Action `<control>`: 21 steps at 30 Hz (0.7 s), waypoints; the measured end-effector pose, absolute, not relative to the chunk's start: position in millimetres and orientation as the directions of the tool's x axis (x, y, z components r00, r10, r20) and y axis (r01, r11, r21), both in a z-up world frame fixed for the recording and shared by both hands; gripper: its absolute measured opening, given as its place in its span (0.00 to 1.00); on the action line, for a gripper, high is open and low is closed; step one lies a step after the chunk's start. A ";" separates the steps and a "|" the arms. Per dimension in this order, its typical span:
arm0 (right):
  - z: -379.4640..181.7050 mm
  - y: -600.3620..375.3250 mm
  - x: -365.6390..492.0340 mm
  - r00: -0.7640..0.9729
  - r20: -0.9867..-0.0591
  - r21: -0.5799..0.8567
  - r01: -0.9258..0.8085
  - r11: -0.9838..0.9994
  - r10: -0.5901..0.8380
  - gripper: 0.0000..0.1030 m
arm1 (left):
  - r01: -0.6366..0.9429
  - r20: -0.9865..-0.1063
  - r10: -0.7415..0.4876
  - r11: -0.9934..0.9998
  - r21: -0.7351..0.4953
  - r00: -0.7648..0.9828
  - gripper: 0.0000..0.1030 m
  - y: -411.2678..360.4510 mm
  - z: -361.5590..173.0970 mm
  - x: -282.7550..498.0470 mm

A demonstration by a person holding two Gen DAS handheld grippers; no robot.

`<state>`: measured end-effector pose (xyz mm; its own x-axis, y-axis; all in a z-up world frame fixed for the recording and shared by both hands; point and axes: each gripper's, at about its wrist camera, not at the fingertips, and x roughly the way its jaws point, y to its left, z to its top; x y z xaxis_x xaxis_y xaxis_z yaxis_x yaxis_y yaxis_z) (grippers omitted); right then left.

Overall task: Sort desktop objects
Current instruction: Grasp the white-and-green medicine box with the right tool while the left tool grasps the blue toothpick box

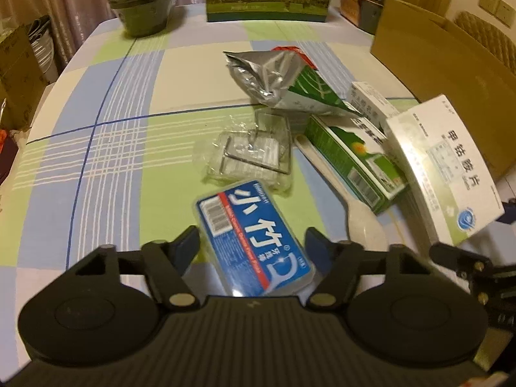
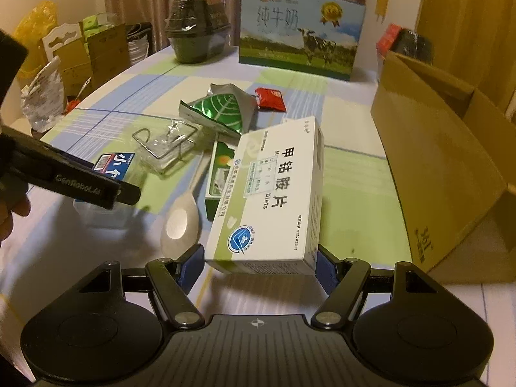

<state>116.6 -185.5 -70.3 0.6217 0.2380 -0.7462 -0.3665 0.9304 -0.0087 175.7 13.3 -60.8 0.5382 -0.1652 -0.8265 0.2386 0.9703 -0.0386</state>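
My left gripper [image 1: 251, 242] is open, its fingers on either side of a clear box with a blue label [image 1: 253, 237] that lies on the checked tablecloth [image 1: 96, 161]; the box also shows in the right wrist view [image 2: 113, 164]. My right gripper [image 2: 259, 261] is shut on a white and green medicine box [image 2: 274, 193] and holds it above the table; it shows in the left wrist view too [image 1: 445, 167]. A green carton [image 1: 351, 158], a white spoon [image 2: 182, 222], a clear plastic holder with a wire frame [image 1: 248, 151] and a silver-green foil bag [image 1: 280, 80] lie in the middle.
An open cardboard box [image 2: 445, 167] stands at the right table edge. A milk carton case [image 2: 300, 29] and a dark wrapped bowl [image 2: 196, 29] stand at the back. A red packet [image 2: 271, 98] lies behind the foil bag. Boxes and bags stand beyond the left edge.
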 end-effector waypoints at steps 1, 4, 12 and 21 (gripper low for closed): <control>-70.7 -187.5 116.4 0.611 -0.754 0.011 -0.356 0.934 0.242 0.67 | 0.252 -0.829 -0.166 0.967 -0.032 0.533 0.60 12.9 -60.1 173.1; -70.5 -195.2 116.6 0.589 -0.771 0.049 -0.322 0.945 0.241 0.67 | 0.300 -0.838 -0.178 0.954 -0.018 0.516 0.57 12.4 -58.1 162.7; -76.7 -202.2 115.4 0.594 -0.782 0.029 -0.270 0.962 0.190 0.83 | 0.308 -0.843 -0.176 0.951 -0.013 0.508 0.60 9.7 -59.5 148.8; -72.9 -207.4 124.9 0.640 -0.742 0.064 -0.225 0.972 0.197 0.84 | 0.282 -0.828 -0.161 0.959 -0.003 0.538 0.65 5.2 -61.6 148.4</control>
